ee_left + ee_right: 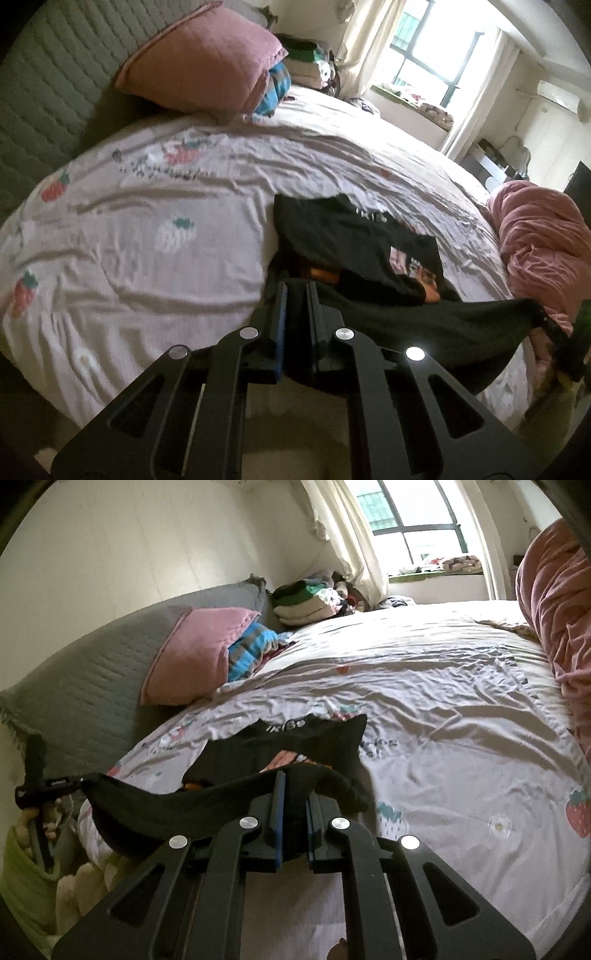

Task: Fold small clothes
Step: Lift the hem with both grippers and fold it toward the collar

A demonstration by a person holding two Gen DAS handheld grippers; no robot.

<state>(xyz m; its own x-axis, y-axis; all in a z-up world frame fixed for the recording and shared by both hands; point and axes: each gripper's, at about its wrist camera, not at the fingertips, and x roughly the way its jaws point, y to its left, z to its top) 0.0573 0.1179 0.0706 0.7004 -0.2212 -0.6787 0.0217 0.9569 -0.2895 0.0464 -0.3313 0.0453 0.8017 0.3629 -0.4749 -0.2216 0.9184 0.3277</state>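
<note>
Left gripper (295,317): fingers (281,321) clenched on the near hem of the black garment (354,236). Right gripper (295,805): fingers (277,805) likewise clamped on the same hem, further along. Hem lifted off the bed (129,229) and strung between the two, sagging in the middle.

Risks, judged from the grip:
- Thin bite on cloth at both ends; one corner likely to slip out if pulled apart too hard, dropping the fold lopsided.
- Slack middle apt to bunch or double under when carried forward, leaving a crooked crease.
- Far portion resting loose on wrinkled sheet; could drag and skew instead of staying put.
- Uneven height between the two ends would land the hem off square.

Garment: small, black, soft and limp, pink-and-orange print on the front, white lettering near the far edge. Near part in the air, far part lying rumpled on the strawberry-print sheet, close to the bed's near edge.

Beyond: pink pillow (192,653) against grey headboard (85,686), pink duvet (546,236) heaped off to one side, stack of folded clothes (310,598) by the window.
</note>
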